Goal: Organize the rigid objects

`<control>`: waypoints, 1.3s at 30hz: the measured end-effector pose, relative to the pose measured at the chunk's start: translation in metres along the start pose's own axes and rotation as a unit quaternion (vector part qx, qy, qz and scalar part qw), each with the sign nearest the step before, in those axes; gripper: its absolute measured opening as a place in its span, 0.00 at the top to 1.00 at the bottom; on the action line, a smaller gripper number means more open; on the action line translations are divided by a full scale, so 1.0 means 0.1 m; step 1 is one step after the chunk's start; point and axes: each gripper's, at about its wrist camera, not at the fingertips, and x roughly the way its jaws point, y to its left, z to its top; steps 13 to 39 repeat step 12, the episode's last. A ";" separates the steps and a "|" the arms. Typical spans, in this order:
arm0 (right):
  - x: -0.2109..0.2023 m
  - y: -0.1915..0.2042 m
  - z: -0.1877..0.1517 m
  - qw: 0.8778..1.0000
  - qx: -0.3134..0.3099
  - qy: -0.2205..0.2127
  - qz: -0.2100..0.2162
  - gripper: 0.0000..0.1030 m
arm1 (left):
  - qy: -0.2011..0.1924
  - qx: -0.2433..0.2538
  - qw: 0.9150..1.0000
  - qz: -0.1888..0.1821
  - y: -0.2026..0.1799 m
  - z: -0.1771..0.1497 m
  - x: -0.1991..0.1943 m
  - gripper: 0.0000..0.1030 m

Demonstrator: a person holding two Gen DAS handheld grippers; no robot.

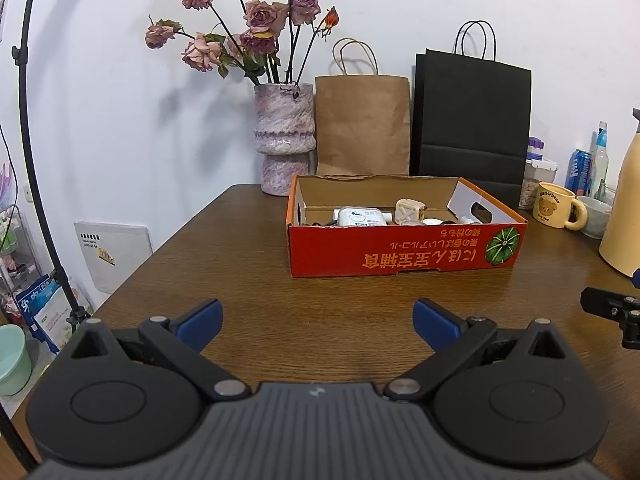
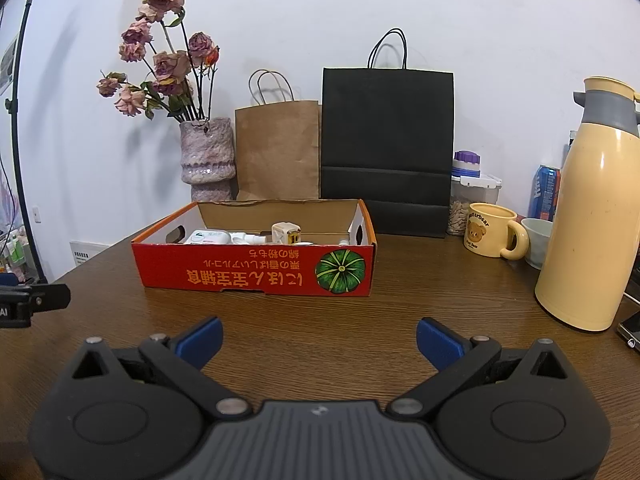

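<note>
Ahead of the left gripper, fingers spreading wide and empty, the red cardboard box is sitting on the wooden table (small items inside); the right gripper, likewise gaping empty, is facing that box beside a cream thermos.

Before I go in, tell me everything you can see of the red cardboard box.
The red cardboard box is a shallow open-topped tray, orange-edged, plain brown inside. Its front wall carries upside-down yellow print and a green pumpkin picture; the end walls have hand-hole cutouts. It sits flat on the wooden table, in front of the vase and paper bags. Inside lie small whitish items, among them a cream cube-shaped piece. No hand-held gripper touches it.
</note>
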 end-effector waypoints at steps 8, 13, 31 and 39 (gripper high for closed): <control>0.00 0.01 0.00 1.000 0.000 0.000 0.000 0.00 | 0.004 -0.002 1.000 0.002 0.00 -0.01 0.02 0.00; 0.01 0.02 -0.01 1.000 0.001 0.002 0.000 0.00 | 0.002 -0.006 1.000 0.000 0.01 -0.02 0.03 0.00; 0.01 0.02 -0.01 1.000 0.001 0.002 0.000 0.00 | 0.002 -0.006 1.000 0.000 0.01 -0.02 0.03 0.00; 0.01 0.02 -0.01 1.000 0.001 0.002 0.000 0.00 | 0.002 -0.006 1.000 0.000 0.01 -0.02 0.03 0.00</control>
